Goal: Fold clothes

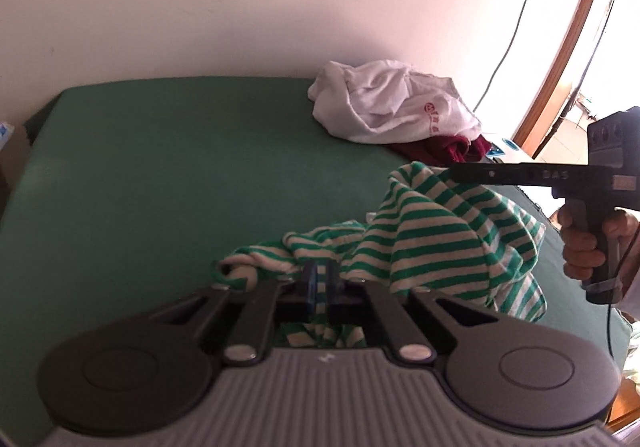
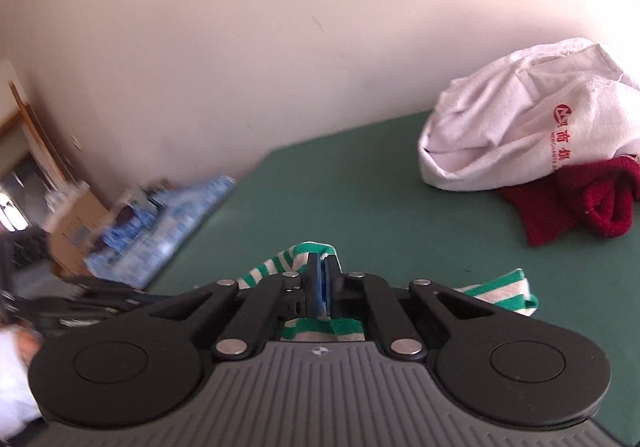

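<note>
both grippers pinch the striped shirt (image 1: 436, 235)

left gripper (image 1: 320, 279) and right gripper (image 2: 322, 283) seem clamped tight on it, above the green table (image 1: 160, 167).

The striped garment (image 1: 436, 243) was soft knit cloth; the white garment (image 2: 516, 119) looked like smooth cotton, the red garment (image 2: 592, 203) beside it coarse, fuzzy knit, on a matt green sheet (image 1: 160, 167).

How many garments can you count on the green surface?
3. A green-striped shirt held at the front, a crumpled white shirt near the wall, and a dark red knit partly under it. More may be hidden.
</note>
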Motion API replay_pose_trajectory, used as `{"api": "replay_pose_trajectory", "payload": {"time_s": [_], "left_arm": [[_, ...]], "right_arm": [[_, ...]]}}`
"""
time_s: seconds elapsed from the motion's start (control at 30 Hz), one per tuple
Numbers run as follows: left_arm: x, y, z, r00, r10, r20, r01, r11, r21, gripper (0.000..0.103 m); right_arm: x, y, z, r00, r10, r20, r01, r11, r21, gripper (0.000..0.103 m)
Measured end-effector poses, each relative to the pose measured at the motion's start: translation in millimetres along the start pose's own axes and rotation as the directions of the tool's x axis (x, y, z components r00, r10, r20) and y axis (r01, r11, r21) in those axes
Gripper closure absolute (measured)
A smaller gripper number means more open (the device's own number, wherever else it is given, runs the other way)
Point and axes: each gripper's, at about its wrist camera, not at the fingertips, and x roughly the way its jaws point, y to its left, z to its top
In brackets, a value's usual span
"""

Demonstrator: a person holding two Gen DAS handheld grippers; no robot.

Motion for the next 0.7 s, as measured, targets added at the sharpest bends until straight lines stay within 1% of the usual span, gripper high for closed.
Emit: {"api": "replay_pose_trajectory", "payload": {"time_s": [0.07, 0.1, 0.17, 0.23, 0.3, 0.33, 0.37, 0.4, 0.43, 0.57, 0.6, 0.63, 0.67, 0.7], "left_arm": [[7, -6, 1, 1.0, -0.011, -0.011, 0.011, 1.0, 0.028, 0.103], [12, -8, 2, 0.999, -0.022, -0.025, 0.023, 0.999, 0.037, 0.101], [22, -10, 3, 0.998, -0.043, -0.053, 0.046, 0.997, 0.055, 0.1], [32, -12, 5, 0.995, -0.064, -0.082, 0.07, 0.995, 0.073, 0.097], [42, -14, 7, 0.99, -0.084, -0.111, 0.094, 0.992, 0.089, 0.094], [42, -14, 8, 0.99, -0.086, -0.111, 0.096, 0.991, 0.093, 0.089], [40, -14, 10, 0.991, -0.083, -0.103, 0.093, 0.991, 0.093, 0.069], [37, -13, 11, 0.991, -0.081, -0.102, 0.09, 0.992, 0.091, 0.055], [37, -14, 12, 0.991, -0.077, -0.105, 0.087, 0.992, 0.095, 0.054], [40, -18, 14, 0.991, -0.059, -0.119, 0.074, 0.989, 0.126, 0.055], [42, -20, 14, 0.99, -0.056, -0.128, 0.073, 0.988, 0.137, 0.064], [46, -23, 14, 0.989, -0.054, -0.134, 0.074, 0.986, 0.149, 0.067], [49, -26, 13, 0.989, -0.053, -0.138, 0.075, 0.984, 0.162, 0.074], [53, -28, 12, 0.989, -0.047, -0.14, 0.07, 0.984, 0.167, 0.084]], "right_arm": [[11, -1, -3, 0.999, -0.045, -0.015, 0.045, 0.999, -0.001, 0.101], [10, -3, -3, 0.999, -0.044, -0.009, 0.044, 0.999, 0.015, 0.1], [5, -5, -3, 1.0, -0.03, 0.008, 0.029, 0.999, 0.04, 0.099], [-1, -7, -2, 1.0, -0.021, 0.016, 0.021, 0.999, 0.048, 0.094], [-6, -8, -1, 1.0, -0.019, 0.019, 0.018, 0.999, 0.049, 0.093], [-7, -8, -2, 1.0, -0.024, 0.016, 0.024, 0.999, 0.04, 0.093], [-7, -8, -3, 0.999, -0.029, 0.014, 0.029, 0.999, 0.033, 0.093], [-8, -8, -3, 0.999, -0.034, 0.011, 0.034, 0.999, 0.025, 0.093], [-8, -8, -4, 0.999, -0.036, 0.01, 0.035, 0.999, 0.025, 0.093], [-6, -8, -8, 0.999, -0.041, 0.013, 0.041, 0.999, 0.033, 0.092], [-6, -8, -8, 0.999, -0.044, 0.013, 0.044, 0.998, 0.034, 0.092], [-5, -8, -9, 0.999, -0.047, 0.013, 0.047, 0.998, 0.035, 0.092], [-5, -8, -10, 0.999, -0.051, 0.014, 0.05, 0.998, 0.035, 0.092], [-4, -7, -10, 0.998, -0.054, 0.014, 0.053, 0.998, 0.036, 0.092]]}}
